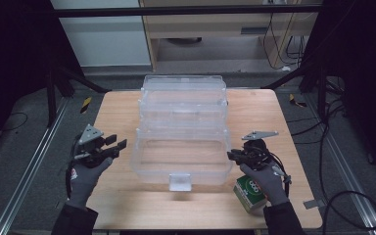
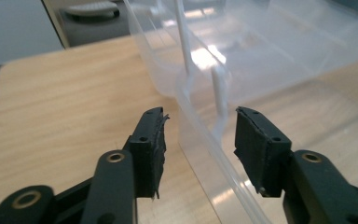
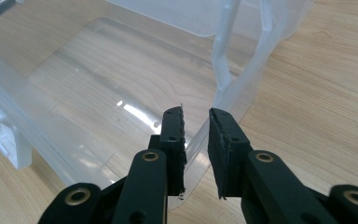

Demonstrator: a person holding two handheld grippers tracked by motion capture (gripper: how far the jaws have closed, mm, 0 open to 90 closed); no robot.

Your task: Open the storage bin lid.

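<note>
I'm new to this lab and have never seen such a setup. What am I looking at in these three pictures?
A person in grey gloves holds a two-jaw tool in each hand. The high view looks down on a wooden table; the other two cameras ride on the tools and look along their black jaws. On the table stands a clear plastic tiered box, opened out in steps, and a green-and-white carton lies near the right hand. The left gripper is open, with the box's side wall between its jaws, not pressed. The right gripper has its jaws narrowly around the opposite wall's rim; whether they pinch it is unclear.
</note>
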